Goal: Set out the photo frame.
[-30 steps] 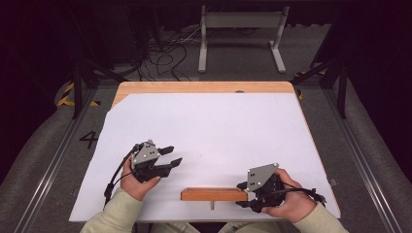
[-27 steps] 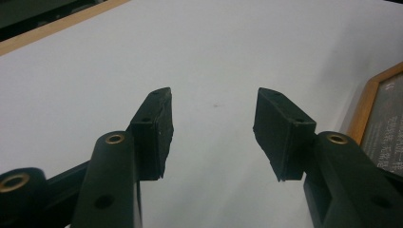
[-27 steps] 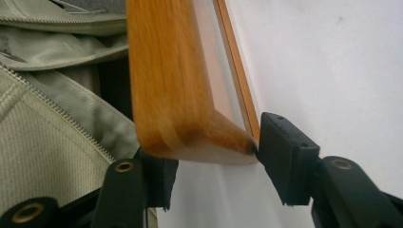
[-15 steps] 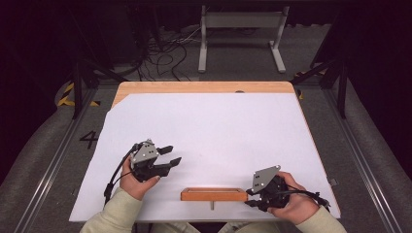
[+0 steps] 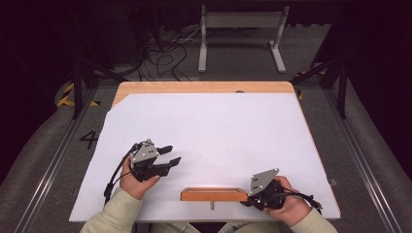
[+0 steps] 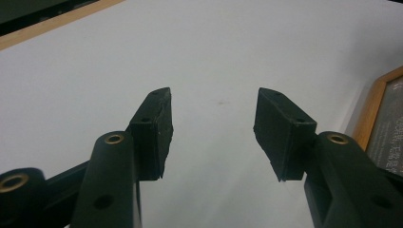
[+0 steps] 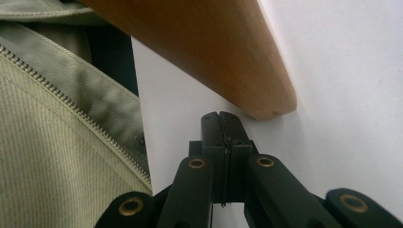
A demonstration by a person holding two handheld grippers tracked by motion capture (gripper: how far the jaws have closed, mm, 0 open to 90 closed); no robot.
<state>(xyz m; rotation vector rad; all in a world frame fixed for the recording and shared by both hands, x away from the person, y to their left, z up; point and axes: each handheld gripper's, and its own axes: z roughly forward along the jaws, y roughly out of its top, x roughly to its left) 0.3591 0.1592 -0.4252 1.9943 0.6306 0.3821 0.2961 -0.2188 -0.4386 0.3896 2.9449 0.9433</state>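
Here the right claw, pressed together and empty, sits just beside the wooden frame's end; it should part first, while the left claw waits apart.

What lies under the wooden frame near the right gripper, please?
The wooden frame lies flat on the white table cover. Its underside is hidden, so nothing beneath can be confirmed.

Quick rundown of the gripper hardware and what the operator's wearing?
Both grippers, left gripper and right gripper, are black, each topped by a grey three-cornered plate. Jaws are black links with brass-coloured pivot bushings and blocky dark pads. A black cable trails from each. The operator wears pale olive ribbed sleeves and a zipped jacket.
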